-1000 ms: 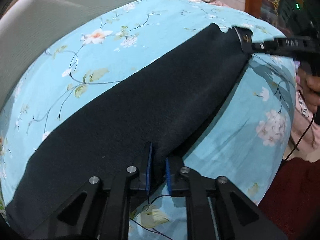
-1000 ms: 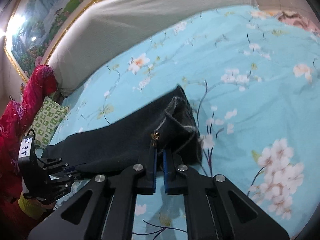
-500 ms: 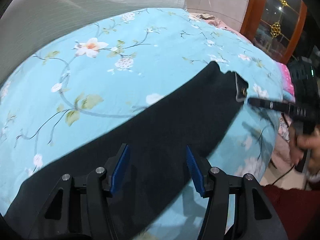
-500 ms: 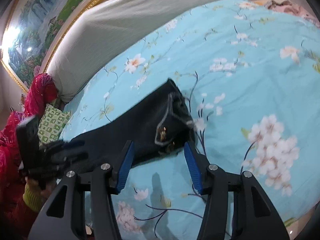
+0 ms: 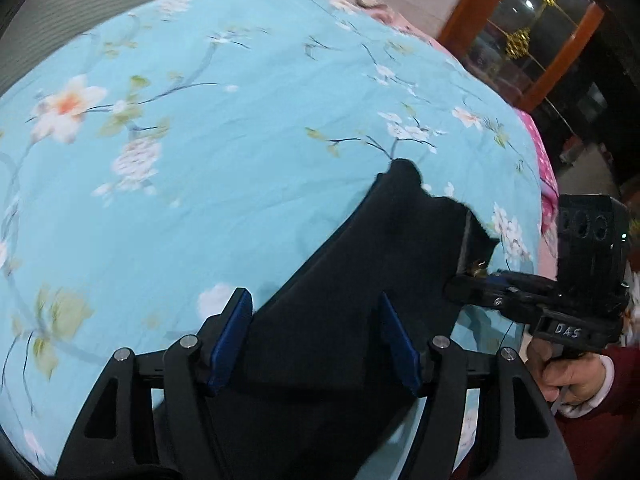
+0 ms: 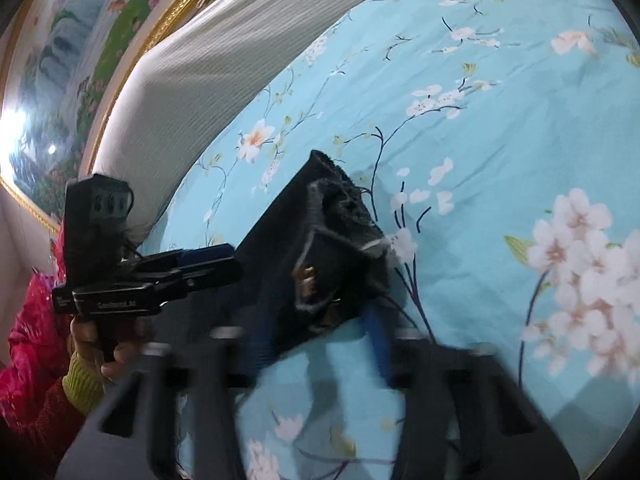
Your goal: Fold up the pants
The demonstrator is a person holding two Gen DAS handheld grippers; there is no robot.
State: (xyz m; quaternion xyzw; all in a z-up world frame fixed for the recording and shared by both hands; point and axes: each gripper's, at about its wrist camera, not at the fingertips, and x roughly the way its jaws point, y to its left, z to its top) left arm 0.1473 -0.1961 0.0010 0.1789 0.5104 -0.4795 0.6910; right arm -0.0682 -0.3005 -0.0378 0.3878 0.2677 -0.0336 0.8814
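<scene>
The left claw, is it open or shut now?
Open. The left claw has its blue pads wide apart over the black pants.

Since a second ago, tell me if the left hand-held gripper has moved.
Yes. The left hand-held gripper has opened and moved along the pants toward the waistband.

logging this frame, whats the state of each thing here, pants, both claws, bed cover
pants: black, lying on the bed, waist end with zipper rumpled
left claw: open, fingers either side of the pants, not clamped
right claw: open, blurred, at the waist end
bed cover: blue floral, spread out, lightly creased
</scene>
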